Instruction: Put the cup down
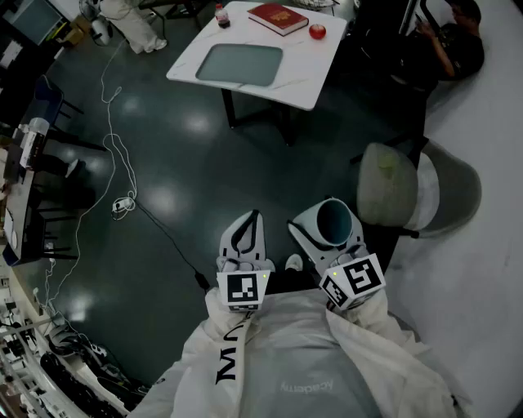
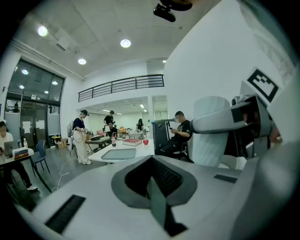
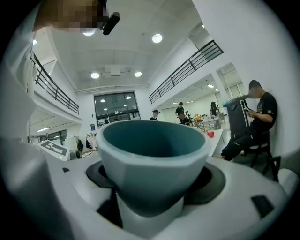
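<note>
A white cup with a teal inside sits upright between the jaws of my right gripper, which is shut on it at chest height over the dark floor. In the right gripper view the cup fills the middle, pinched at its lower body by the right gripper. My left gripper is level beside it on the left, its jaws together with nothing in them. In the left gripper view the left gripper is shut, and the cup shows at the right.
Ahead stands a white table with a grey tray, a red book, a red apple and a bottle. A grey chair is close on the right. A seated person is beyond it. A cable crosses the floor.
</note>
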